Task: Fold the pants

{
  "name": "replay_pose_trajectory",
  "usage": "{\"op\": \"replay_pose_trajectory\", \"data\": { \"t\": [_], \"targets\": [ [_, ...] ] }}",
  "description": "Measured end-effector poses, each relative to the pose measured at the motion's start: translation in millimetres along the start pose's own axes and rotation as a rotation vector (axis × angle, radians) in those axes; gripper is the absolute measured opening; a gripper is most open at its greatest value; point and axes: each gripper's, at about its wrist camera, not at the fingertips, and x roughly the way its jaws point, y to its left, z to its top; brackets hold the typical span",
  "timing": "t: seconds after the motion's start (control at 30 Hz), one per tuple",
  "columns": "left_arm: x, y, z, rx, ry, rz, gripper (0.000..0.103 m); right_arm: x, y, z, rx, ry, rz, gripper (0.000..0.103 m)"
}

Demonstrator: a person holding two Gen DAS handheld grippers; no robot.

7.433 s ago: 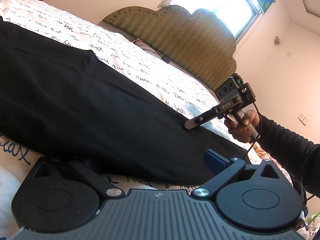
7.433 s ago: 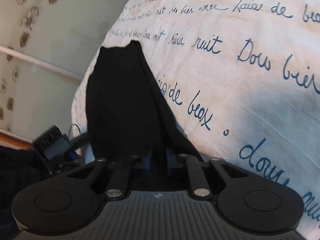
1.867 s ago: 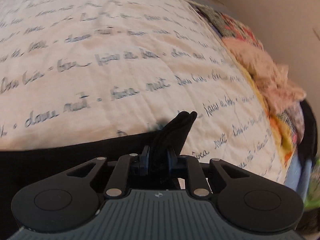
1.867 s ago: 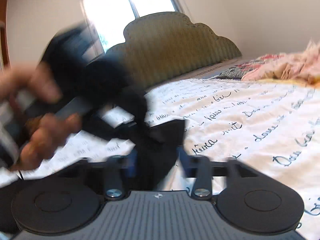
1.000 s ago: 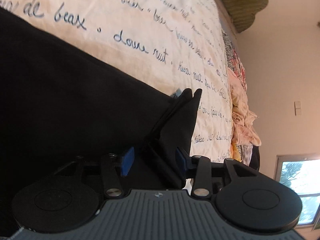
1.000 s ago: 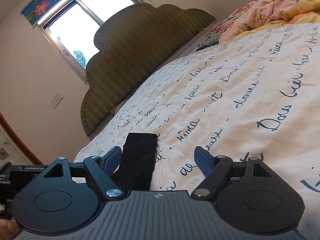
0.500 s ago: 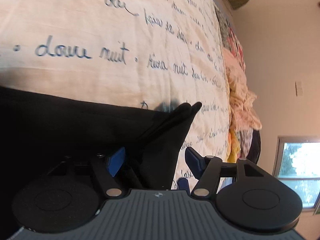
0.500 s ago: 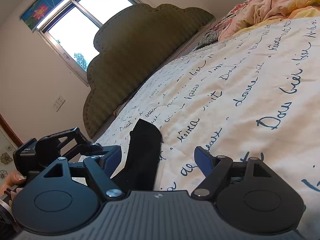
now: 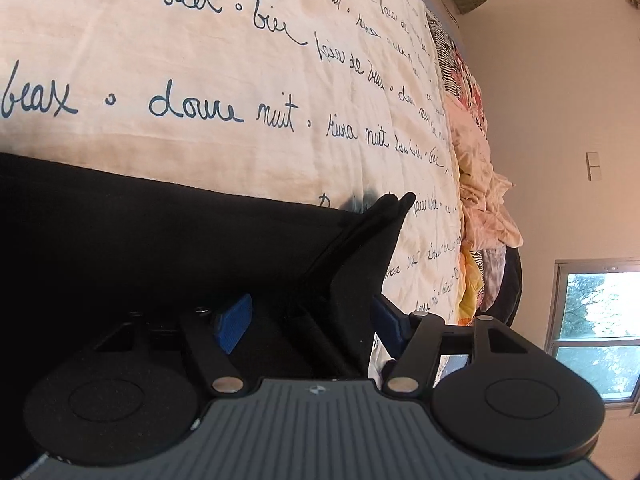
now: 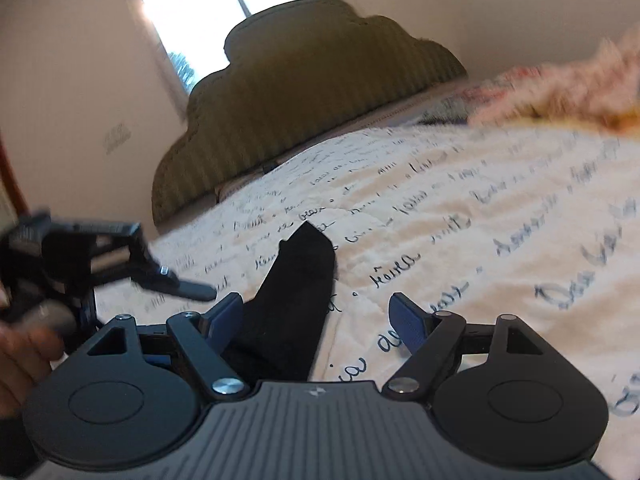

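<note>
The black pants (image 9: 160, 248) lie on the bed, folded over, filling the lower left of the left wrist view. A folded corner (image 9: 384, 216) stands up between the blue pads of my left gripper (image 9: 312, 322), which is open and not pinching it. In the right wrist view another end of the pants (image 10: 300, 280) lies between the spread jaws of my right gripper (image 10: 318, 316), also open. The left gripper (image 10: 120, 264) shows blurred at the left of that view, held by a hand.
The bed has a cream cover (image 9: 280, 60) with blue script writing. An olive padded headboard (image 10: 304, 80) and a window (image 10: 224, 8) are beyond. A pile of pink and patterned bedding (image 9: 484, 184) lies along the far side of the bed.
Both grippers, earlier shut on the pants, have opened and let the fabric rest on the bed. The right gripper's view has swung, and the left gripper has shifted in it.
</note>
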Motion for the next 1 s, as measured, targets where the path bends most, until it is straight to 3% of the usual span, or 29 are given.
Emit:
{"op": "replay_pose_trajectory", "data": {
  "t": [0.1,0.13,0.3,0.37,0.4,0.43,0.47,0.5,0.63,0.77,1.0],
  "targets": [
    [-5.1,-4.7,-0.3,0.034,-0.012,0.023,0.068,5.7,52.3,-6.4,-0.419,0.054,-0.084,0.08],
    [-7.2,-6.2,-0.2,0.044,-0.023,0.033,0.068,6.7,62.1,-10.5,-0.504,0.054,-0.097,0.08],
    [-19.0,-3.9,-2.2,0.072,-0.043,0.051,0.071,25.8,82.3,-28.4,-0.75,0.125,-0.158,0.08],
    [-20.1,-0.8,-2.3,0.068,-0.045,0.055,0.072,30.2,84.8,-31.0,-0.781,0.116,-0.171,0.078],
    [-20.2,0.7,-2.2,0.064,-0.044,0.055,0.072,32.3,85.6,-30.4,-0.787,0.119,-0.169,0.073],
    [-19.9,2.0,-2.1,0.058,-0.042,0.052,0.072,33.8,85.9,-29.1,-0.79,0.122,-0.163,0.058],
    [-19.8,2.8,-2.0,0.054,-0.04,0.047,0.073,35.4,85.4,-27.2,-0.786,0.132,-0.151,0.015],
    [-19.7,3.0,-2.0,0.05,-0.04,0.042,0.074,40.4,84.7,-25.7,-0.778,0.174,-0.142,0.01],
    [-16.4,-1.6,-4.5,0.047,-0.029,0.018,0.078,40.4,75.7,-21.2,-0.737,0.18,-0.112,0.01],
    [-3.8,-6.5,-5.9,0.012,0.004,-0.017,0.081,15.4,70.0,-14.0,-0.672,0.05,-0.072,0.01],
    [32.8,-43.1,0.3,0.035,0.052,-0.013,0.081,-9.0,77.7,-13.6,-0.684,-0.023,0.017,0.01]
  ]
}}
